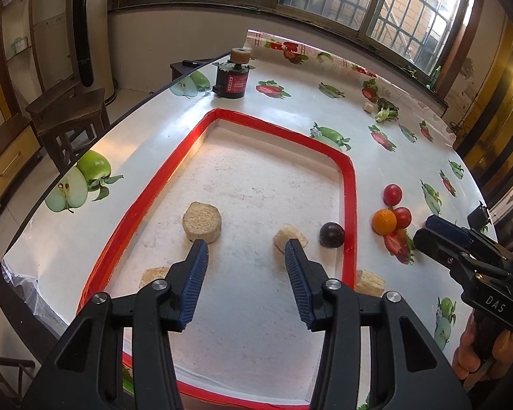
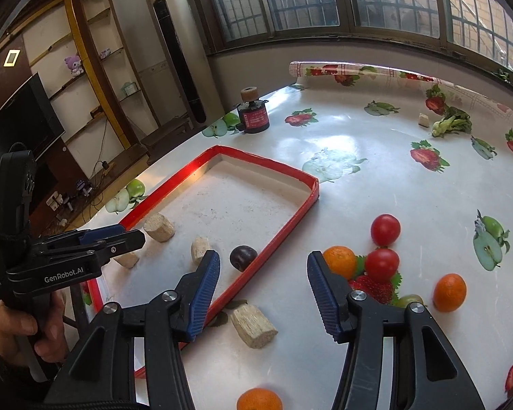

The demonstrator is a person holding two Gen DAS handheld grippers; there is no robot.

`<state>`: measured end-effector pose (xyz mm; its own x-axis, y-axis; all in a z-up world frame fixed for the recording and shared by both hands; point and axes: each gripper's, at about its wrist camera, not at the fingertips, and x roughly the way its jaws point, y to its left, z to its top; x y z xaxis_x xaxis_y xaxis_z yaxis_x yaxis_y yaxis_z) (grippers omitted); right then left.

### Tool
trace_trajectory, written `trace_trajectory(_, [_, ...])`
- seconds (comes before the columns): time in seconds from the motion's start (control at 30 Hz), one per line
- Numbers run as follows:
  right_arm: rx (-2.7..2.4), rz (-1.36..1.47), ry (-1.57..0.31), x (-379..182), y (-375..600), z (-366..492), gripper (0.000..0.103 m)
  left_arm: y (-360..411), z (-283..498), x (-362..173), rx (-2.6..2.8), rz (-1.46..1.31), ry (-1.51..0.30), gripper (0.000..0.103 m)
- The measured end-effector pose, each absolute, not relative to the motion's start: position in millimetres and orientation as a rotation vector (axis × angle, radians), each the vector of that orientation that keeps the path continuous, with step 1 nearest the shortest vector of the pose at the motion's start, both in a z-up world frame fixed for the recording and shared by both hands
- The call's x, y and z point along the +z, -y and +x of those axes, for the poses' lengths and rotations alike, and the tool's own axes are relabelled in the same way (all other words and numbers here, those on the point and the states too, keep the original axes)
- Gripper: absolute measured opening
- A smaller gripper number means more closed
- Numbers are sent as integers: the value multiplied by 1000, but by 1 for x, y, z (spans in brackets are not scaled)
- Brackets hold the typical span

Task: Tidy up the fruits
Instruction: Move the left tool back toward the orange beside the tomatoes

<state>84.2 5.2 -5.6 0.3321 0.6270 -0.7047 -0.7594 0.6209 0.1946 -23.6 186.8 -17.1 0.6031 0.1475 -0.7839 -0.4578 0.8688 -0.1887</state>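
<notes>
Inside red-rimmed tray (image 1: pixel 349 184), plum (image 1: pixel 331 234) near rim; left gripper (image 1: pixel 246 251) agape

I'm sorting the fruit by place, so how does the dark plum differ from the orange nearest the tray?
The plum is dark purple and lies inside the red tray; the orange is bright and sits outside it on the tablecloth, beside a tomato. The plum lies alone. Both are round, and neither is held.

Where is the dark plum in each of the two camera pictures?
Left wrist view: the plum lies inside the tray, right of centre, by its right rim.
Right wrist view: the plum lies left of centre, just beyond the blue fingertip.
Shared landmark: the red-rimmed tray.
</notes>
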Motion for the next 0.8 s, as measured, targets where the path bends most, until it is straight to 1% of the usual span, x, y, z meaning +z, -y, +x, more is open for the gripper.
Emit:
trace_trajectory(0.37, [838,-152,-838,-8,46,83,56,-157,-22,-10,305,-367,-852,45])
trace_trajectory(0.43, [820,-139,-842,-9,56,83,56,-151,-21,-9,289,-365,-853,48])
trace_trajectory(0.47, [812,-131,-843,-9,62,83,56,-148,-20,-9,282,-363,-852,52])
trace_trajectory(0.8, [737,-94,-849,-13,106,85,57,-110,-10,-8,204,-314,-865,53])
